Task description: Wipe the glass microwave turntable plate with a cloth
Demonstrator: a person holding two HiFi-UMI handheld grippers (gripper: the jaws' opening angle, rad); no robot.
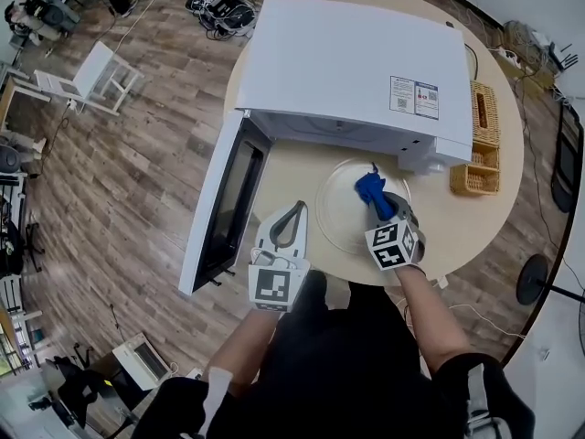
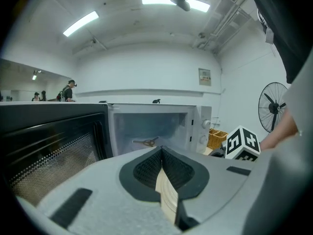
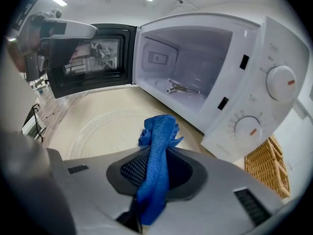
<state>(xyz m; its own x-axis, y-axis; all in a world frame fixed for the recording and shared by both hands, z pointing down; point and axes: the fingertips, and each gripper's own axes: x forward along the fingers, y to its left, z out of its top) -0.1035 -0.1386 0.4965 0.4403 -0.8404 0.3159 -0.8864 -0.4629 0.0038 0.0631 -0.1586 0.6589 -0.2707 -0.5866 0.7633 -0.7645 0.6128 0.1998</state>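
Note:
The clear glass turntable plate (image 1: 343, 216) lies flat on the round table, just in front of the open microwave (image 1: 356, 71). My right gripper (image 1: 379, 204) is over the plate's right half, shut on a blue cloth (image 1: 370, 190) that sticks out past its tips. The right gripper view has the cloth (image 3: 157, 136) bunched between the jaws, with the plate (image 3: 98, 131) below and ahead. My left gripper (image 1: 298, 208) hovers left of the plate, near the table's front edge. It is shut and holds nothing, its tips (image 2: 161, 150) meeting.
The microwave door (image 1: 224, 204) hangs open to the left, past the table edge. Only the turntable's bare roller support (image 3: 182, 88) lies in the cavity. A wicker basket (image 1: 482, 144) stands to the right of the microwave. Wooden floor surrounds the table.

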